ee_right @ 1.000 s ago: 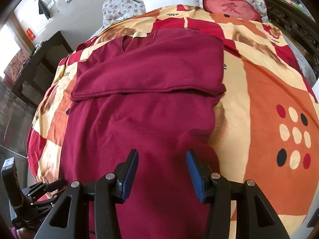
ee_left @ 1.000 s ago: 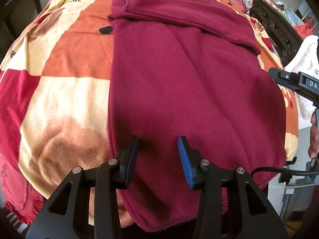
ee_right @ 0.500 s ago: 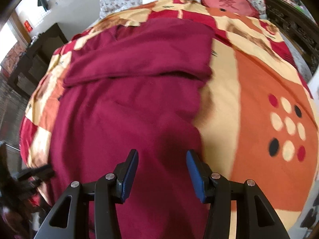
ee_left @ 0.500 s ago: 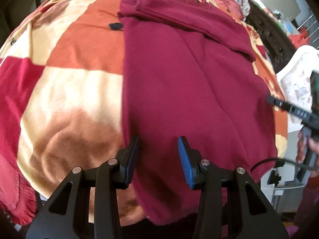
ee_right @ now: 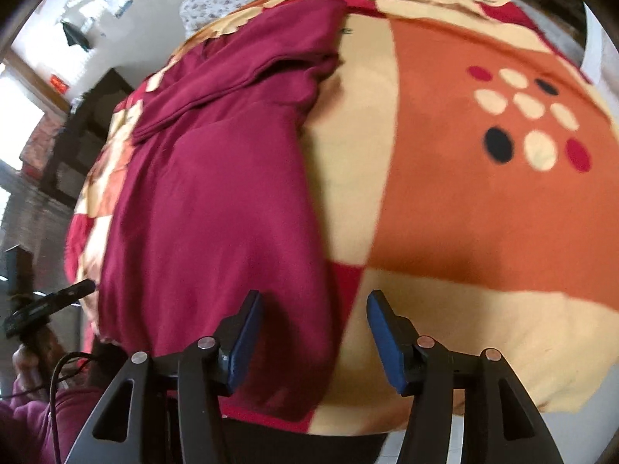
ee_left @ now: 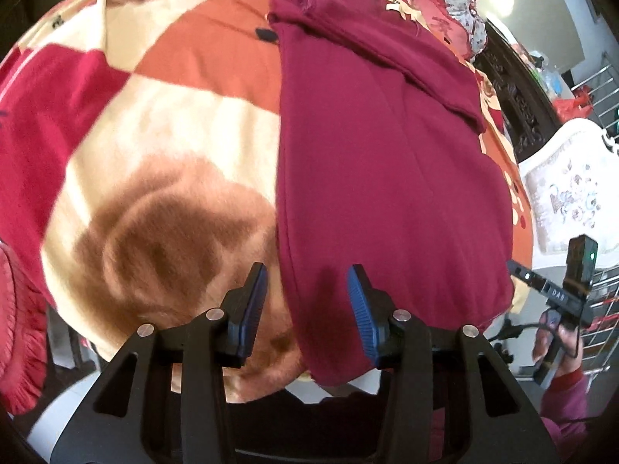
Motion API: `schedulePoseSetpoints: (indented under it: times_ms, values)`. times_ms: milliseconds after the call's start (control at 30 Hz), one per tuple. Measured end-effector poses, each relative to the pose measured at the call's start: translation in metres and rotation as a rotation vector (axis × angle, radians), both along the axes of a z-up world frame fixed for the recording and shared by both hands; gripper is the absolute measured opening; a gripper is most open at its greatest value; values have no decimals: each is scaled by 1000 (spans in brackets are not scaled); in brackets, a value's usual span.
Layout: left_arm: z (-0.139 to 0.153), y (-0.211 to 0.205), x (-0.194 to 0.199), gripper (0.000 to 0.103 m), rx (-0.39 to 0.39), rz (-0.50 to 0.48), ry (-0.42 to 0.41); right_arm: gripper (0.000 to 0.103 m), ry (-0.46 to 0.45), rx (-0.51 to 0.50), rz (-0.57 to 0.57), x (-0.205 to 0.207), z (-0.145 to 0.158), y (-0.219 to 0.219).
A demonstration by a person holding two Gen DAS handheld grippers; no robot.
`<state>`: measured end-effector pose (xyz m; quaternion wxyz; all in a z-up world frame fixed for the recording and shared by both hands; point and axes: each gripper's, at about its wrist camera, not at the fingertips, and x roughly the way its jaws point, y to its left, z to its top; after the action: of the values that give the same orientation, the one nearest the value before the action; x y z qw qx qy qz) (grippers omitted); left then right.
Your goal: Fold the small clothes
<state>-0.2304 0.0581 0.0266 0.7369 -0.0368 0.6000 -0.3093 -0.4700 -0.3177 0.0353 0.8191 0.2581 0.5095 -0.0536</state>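
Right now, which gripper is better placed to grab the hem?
Probably left. The left gripper is open, straddling the maroon sweater hem's side edge. The right gripper, open, straddles its opposite edge, mostly over blanket.

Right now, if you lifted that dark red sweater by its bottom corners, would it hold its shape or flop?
Probably flop: the sweater drapes limply over the blanket's edge. Its folded sleeve could slide loose. The fleecy cloth looks grippy for the fingers.
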Motion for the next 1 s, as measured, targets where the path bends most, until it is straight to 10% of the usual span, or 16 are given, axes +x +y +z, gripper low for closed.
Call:
schedulePoseSetpoints:
  times_ms: [667, 733, 800, 1000]
  values:
    - [-14, -25, -16, 74, -46, -92, 52, 42, -89, 45, 59, -8, -12, 17]
    - [-14, -23, -17, 60, -54, -90, 55, 28, -114, 40, 62, -11, -6, 19]
    - [-15, -22, -17, 7, -59, -96, 80, 14, -140, 71, 61, -15, -2, 17]
    - [13, -13, -17, 6, -119, -136, 30, 11, -196, 107, 109, -17, 24, 33]
